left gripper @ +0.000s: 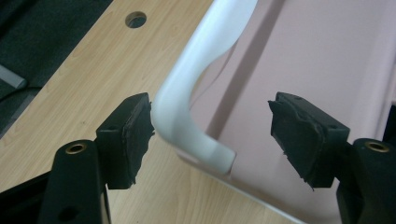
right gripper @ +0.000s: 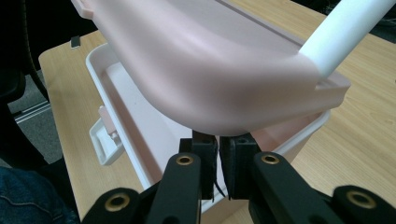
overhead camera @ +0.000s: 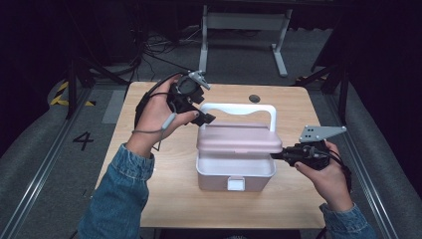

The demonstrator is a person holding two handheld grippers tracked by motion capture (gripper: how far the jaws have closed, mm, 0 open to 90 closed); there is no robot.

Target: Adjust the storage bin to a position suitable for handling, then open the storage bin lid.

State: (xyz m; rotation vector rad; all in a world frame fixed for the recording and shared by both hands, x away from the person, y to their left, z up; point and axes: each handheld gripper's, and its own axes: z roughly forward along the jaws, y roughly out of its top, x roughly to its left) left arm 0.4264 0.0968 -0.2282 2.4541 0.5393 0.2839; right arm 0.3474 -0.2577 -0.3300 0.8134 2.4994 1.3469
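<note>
A pale pink box (overhead camera: 234, 175) with a darker pink lid (overhead camera: 239, 142) and a white handle (overhead camera: 239, 107) stands mid-table. The lid is lifted off the box rim (right gripper: 108, 86). My left gripper (overhead camera: 205, 112) is open at the handle's left corner; the handle's bend (left gripper: 187, 93) lies between its pads and touches the left pad (left gripper: 135, 128). My right gripper (overhead camera: 275, 156) is at the box's right side. Its jaws (right gripper: 218, 158) are shut together just under the lid's edge (right gripper: 196, 70), nothing visible between them. The white handle (right gripper: 345, 32) rises at upper right.
A white latch (overhead camera: 236, 184) hangs at the box front, also the latch (right gripper: 105, 140) in the right gripper view. The wooden table (overhead camera: 164, 189) has a round hole (overhead camera: 254, 98) behind the box. A metal frame (overhead camera: 244, 25) and cables lie on the floor beyond.
</note>
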